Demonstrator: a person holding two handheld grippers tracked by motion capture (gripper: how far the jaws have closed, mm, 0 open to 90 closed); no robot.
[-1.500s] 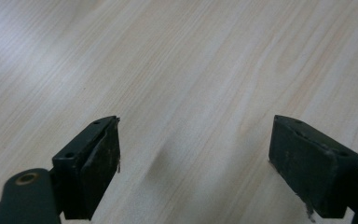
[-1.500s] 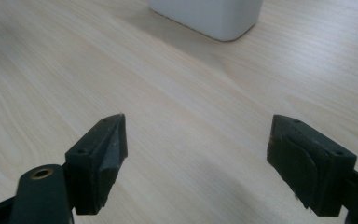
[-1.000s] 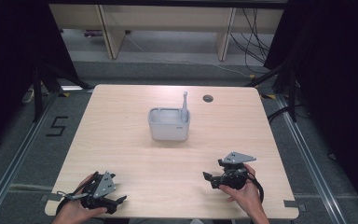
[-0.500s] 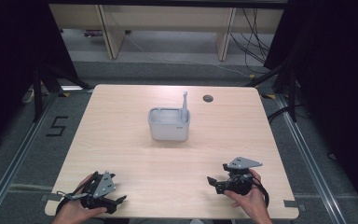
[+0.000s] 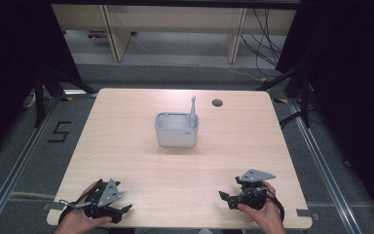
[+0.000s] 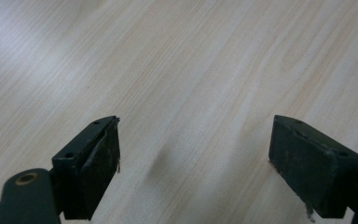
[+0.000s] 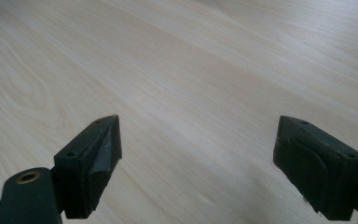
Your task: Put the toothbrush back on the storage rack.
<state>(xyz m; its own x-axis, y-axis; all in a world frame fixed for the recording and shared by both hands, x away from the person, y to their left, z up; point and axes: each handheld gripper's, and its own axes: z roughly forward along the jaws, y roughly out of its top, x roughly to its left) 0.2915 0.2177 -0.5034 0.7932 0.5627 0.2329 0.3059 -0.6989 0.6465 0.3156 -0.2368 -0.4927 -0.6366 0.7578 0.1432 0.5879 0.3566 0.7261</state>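
Note:
A grey open-topped tub (image 5: 176,131) stands at the middle of the wooden table (image 5: 126,146), with a thin grey handle (image 5: 193,105) sticking up from its back right corner. My left gripper (image 5: 125,209) rests near the front left edge in a hand, open, its jaws (image 6: 196,122) wide over bare wood. At the front right, my right gripper (image 5: 225,197) is held in the other hand and points left. Its jaws (image 7: 198,120) have just been opening, stand wide apart, and have nothing between them.
A small round hole (image 5: 217,103) sits in the tabletop behind and to the right of the tub. Dark curtains flank the table, and shelving legs and cables (image 5: 263,29) lie on the floor beyond its far edge.
The right hand has drawn its gripper back a little toward the near right edge of the table. The left gripper and the tub have stayed put.

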